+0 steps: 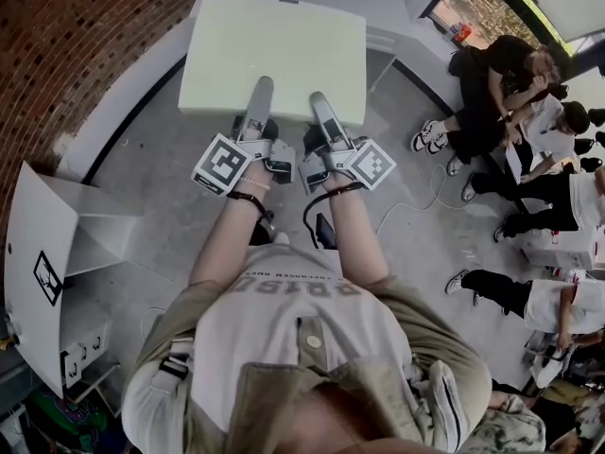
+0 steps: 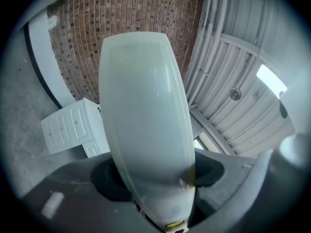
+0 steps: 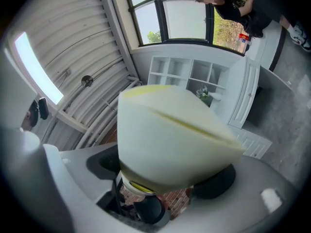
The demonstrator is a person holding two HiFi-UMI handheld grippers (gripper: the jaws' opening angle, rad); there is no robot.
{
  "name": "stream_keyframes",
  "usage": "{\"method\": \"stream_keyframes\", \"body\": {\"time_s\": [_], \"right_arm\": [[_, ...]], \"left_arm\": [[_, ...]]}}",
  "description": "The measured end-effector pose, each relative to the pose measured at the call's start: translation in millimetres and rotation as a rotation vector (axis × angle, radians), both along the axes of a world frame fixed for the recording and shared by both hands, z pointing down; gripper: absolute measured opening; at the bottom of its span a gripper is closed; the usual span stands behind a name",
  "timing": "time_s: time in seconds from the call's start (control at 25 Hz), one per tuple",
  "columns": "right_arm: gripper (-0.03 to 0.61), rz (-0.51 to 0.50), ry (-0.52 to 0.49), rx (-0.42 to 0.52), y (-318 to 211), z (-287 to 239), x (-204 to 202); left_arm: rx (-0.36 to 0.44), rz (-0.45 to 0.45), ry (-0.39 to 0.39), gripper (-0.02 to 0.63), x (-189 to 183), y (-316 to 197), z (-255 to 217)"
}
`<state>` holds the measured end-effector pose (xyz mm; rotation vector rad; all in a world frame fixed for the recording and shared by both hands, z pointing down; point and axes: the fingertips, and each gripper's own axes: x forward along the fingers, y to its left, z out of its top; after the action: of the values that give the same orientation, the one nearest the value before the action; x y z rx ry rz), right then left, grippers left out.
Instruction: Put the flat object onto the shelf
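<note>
Nearest the person, the left gripper and the right gripper each clamp the near edge of the pale flat panel, their jaws held fairly wide by its thick edge. The panel hangs in the air between them, above the grey floor. Farther off, the right gripper view shows a white cubby shelf below a window.

No words can be read. Shirt: one line of print, upside down, illegible. Square black-and-white coded markers: left hand-held gripper, right hand-held gripper, white cabinet.
</note>
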<state>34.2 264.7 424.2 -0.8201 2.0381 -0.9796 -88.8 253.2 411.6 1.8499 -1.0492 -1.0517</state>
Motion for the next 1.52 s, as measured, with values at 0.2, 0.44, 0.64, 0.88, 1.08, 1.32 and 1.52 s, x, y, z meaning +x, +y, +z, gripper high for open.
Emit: {"method": "stream_keyframes", "body": {"time_s": [0.2, 0.44, 0.64, 0.88, 1.08, 1.32, 1.52], "right_arm": [[0.410, -0.009, 0.025, -0.005, -8, 2, -14], [0.403, 0.001, 0.022, 0.004, -29, 2, -11], [0.400, 0.021, 0.029, 0.007, -77, -4, -8], [0.399, 0.046, 0.035, 0.025, -138, -20, -3], [0.399, 0.072, 0.035, 0.055, -200, -40, -7], [0.399, 0.115, 0.045, 0.080, -268, -59, -10], [0.398, 0.140, 0.048, 0.110, -311, -73, -13]], "left_arm": [[-0.014, 0.015, 0.025, 0.331, 2, -8, 6], [-0.008, 0.034, 0.030, 0.331, 6, -30, 7], [-0.010, 0.056, 0.038, 0.331, 9, -80, 3], [0.007, 0.094, 0.034, 0.336, 15, -144, -13], [0.026, 0.130, 0.031, 0.336, 12, -209, -31], [0.053, 0.177, 0.027, 0.339, 9, -281, -52], [0.076, 0.208, 0.032, 0.338, 7, -326, -65]]}}
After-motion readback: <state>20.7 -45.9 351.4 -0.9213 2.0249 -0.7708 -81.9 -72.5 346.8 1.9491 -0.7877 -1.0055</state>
